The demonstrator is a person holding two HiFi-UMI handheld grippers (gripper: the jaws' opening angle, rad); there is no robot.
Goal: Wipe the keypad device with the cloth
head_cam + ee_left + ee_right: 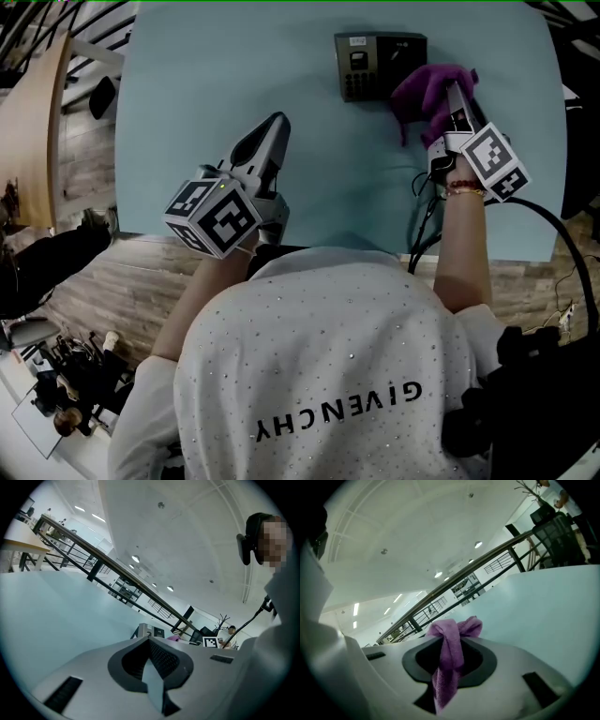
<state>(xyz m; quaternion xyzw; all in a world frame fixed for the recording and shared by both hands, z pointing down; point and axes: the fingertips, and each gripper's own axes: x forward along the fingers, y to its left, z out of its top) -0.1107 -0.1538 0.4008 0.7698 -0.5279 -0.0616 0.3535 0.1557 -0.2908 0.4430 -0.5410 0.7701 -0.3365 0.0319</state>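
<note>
The dark keypad device (pixel 380 64) lies flat at the far middle of the pale blue table (pixel 216 84). Just right of it hangs a purple cloth (pixel 424 92), bunched, with my right gripper (pixel 457 97) shut on it slightly above the table. In the right gripper view the cloth (pixel 449 656) runs between the jaws and knots over their tips. My left gripper (pixel 275 127) hovers over the table's near middle, shut and holding nothing, pointing toward the device (pixel 148 631), well short of it. The left gripper view also shows the cloth (pixel 174 638) beyond the device.
The table's near edge (pixel 375 246) runs just in front of the person's body. A black cable (pixel 424 211) hangs from the right gripper over that edge. Wooden floor and clutter (pixel 66 375) lie left. An office chair (pixel 555 531) stands past the far side.
</note>
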